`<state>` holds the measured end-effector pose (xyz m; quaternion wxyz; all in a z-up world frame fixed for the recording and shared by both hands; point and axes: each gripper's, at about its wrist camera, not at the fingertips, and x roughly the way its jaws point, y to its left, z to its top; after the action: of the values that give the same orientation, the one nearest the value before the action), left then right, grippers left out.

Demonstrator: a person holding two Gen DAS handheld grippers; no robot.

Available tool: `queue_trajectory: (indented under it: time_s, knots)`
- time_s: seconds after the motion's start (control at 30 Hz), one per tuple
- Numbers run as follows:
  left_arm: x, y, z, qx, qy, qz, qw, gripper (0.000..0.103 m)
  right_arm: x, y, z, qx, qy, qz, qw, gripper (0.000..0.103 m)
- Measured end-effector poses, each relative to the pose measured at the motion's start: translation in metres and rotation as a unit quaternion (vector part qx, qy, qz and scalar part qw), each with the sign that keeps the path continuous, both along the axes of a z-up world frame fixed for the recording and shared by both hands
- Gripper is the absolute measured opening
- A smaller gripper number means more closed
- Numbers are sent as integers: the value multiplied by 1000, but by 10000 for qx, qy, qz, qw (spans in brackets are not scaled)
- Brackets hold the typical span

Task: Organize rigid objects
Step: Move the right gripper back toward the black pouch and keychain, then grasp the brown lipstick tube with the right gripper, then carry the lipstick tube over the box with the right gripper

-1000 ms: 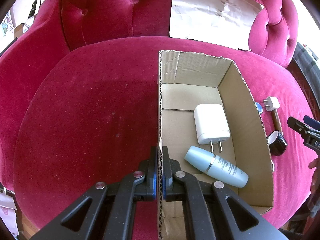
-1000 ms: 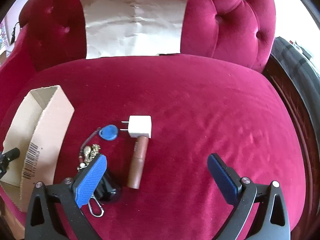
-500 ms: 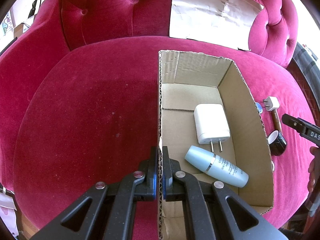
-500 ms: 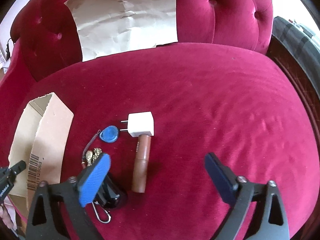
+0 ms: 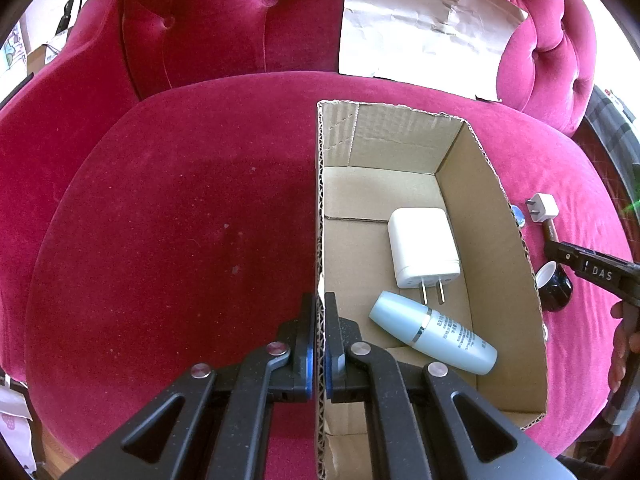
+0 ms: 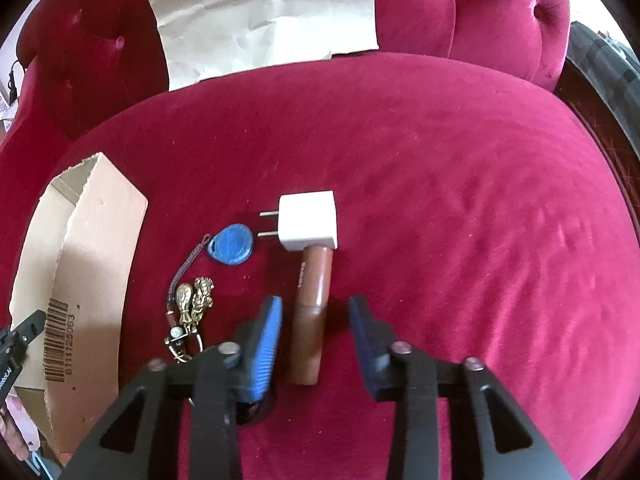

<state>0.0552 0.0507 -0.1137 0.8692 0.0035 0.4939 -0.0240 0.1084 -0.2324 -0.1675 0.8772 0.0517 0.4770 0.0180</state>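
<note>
jaws on the right gripper (image 6: 314, 320) have just been closing around the brown tube (image 6: 311, 312), which is lying between them on the velvet, though a gap is showing on both sides, so the pads are not yet pressing it. jaws on the left gripper (image 5: 319, 344) are pinching the near wall of the cardboard box (image 5: 508, 256), pressed together on the corrugated edge and steadying it.

judging by this, the pick of the tube is the step in hand; the next move is calling for a firm squeeze on its smooth round body, then a lift across to the box without knocking the white plug (image 6: 309, 221) touching its far end.

just beside the tube, a brass charm keyring (image 6: 192, 308) and a blue oval fob (image 6: 233, 244) are waiting on a thin cord, with a glossy black item half hidden under the left jaw. inside the box, a pale blue bottle (image 5: 432, 332) and a white charger (image 5: 423, 250) are lying on the bare floor. farther back, crumpled paper (image 6: 264, 16) is leaning against the tufted crimson sofa back (image 6: 460, 12).
</note>
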Motion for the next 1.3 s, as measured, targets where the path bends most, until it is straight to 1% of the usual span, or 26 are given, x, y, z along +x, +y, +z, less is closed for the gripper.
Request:
queue_trajectory:
  time_s: [0.03, 0.3, 0.4, 0.5, 0.63, 0.7, 0.8, 0.93, 1.3]
  knots:
    - [0, 0, 0, 1, -1, 0, 10000, 3, 1, 1, -1, -6, 31, -2, 10000, 17]
    - [0, 0, 0, 1, -1, -1, 10000, 3, 1, -3, 3, 51, 109, -74, 9999, 17]
    - [0, 0, 0, 3, -2, -1, 10000, 3, 1, -3, 4, 20, 160, -68, 9998, 17]
    - [0, 0, 0, -2, 0, 3, 10000, 3, 1, 0, 8, -108, 104, -65, 9999, 17]
    - [0, 0, 0, 5, -2, -3, 10000, 3, 0, -1, 15, -114, 83, -153, 9998, 17]
    - [0, 0, 0, 3, -1, 0, 10000, 3, 1, -2, 19, -15, 136, -217, 9997, 17]
    - [0, 0, 0, 0, 2, 9, 10000, 3, 0, 1, 27, -99, 75, -256, 9996, 17]
    - [0, 0, 1, 12, 1, -4, 10000, 3, -2, 2, 36, -43, 57, -301, 9995, 17]
    - [0, 0, 1, 6, 1, 1, 10000, 3, -8, 20, 59, -72, -7, -232, 9997, 17]
